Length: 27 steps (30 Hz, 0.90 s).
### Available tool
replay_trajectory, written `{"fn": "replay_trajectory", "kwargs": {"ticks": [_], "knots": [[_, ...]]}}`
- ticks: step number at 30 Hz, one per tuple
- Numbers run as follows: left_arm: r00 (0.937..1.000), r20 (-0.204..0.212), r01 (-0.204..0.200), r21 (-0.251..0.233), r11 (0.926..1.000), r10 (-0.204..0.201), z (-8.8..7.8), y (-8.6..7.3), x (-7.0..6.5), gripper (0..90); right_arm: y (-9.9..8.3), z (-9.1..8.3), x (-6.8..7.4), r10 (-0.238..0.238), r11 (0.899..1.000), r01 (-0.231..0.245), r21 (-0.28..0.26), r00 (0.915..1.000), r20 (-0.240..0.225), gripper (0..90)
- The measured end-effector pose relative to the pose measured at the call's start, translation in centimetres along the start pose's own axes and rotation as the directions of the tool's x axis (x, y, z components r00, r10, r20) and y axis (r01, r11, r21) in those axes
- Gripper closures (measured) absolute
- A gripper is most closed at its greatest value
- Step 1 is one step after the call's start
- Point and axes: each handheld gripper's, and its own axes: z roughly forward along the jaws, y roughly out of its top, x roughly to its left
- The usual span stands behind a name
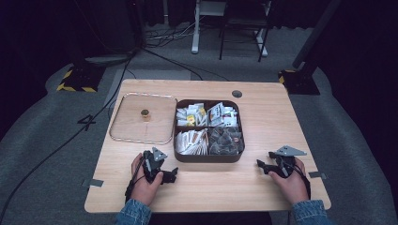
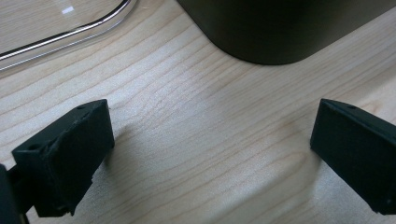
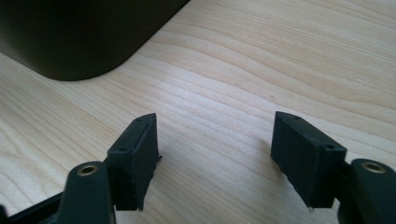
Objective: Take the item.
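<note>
A dark room is surrounding the pale wooden table I'm looking down on. The dark brown box is sitting at the table's middle, four compartments packed with sachets (print too small for me to read). Just beside it on the left, a clear lid with a small knob is lying flat. My left gripper is resting near the box's front left corner, jaws standing wide apart over bare wood. My right gripper is lying near the front right corner, jaws likewise parted with nothing between. In both gripper views the box is showing as a rounded dark corner, cut off at the frame's edge.
</note>
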Motion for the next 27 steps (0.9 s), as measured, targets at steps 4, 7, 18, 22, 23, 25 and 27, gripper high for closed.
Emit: {"fn": "replay_trajectory", "kwargs": {"ticks": [4,7,18,22,23,25,27], "knots": [[1.0,0.001,-0.001,0.0,1.0,0.001,0.0,0.0,0.0,0.0,0.0,0.0,0.1,-0.012,1.0,0.012,0.004,0.9999,-0.004,29.2],[1.0,0.0,-0.001,0.0,1.0,0.001,0.0,0.0,0.0,0.0,0.0,0.0,0.2,-0.017,1.0,0.017,0.008,0.9998,-0.004,26.6],[1.0,0.0,0.0,0.001,1.0,0.0,0.0,0.0,0.0,0.0,0.5,0.2,0.2,0.015,1.0,-0.015,0.001,0.9991,-0.039,41.1],[1.0,-0.001,0.001,0.001,1.0,-0.001,0.0,0.0,0.0,0.0,2.1,0.2,0.2,0.065,0.997,-0.068,-0.025,0.9946,-0.081,43.9],[1.0,-0.001,0.001,0.001,1.0,-0.001,0.0,0.0,0.0,0.0,2.4,0.1,0.2,0.073,0.997,-0.076,-0.029,0.9936,-0.085,44.3],[1.0,-0.001,0.001,0.001,1.0,-0.001,0.0,0.0,0.0,0.0,3.5,0.1,0.2,0.074,0.997,-0.077,-0.03,0.9928,-0.094,45.6],[1.0,-0.001,0.0,0.001,1.0,0.0,0.0,0.0,0.0,0.0,4.3,0.0,0.1,0.084,0.996,-0.087,-0.03,0.9913,-0.102,47.7]]}}
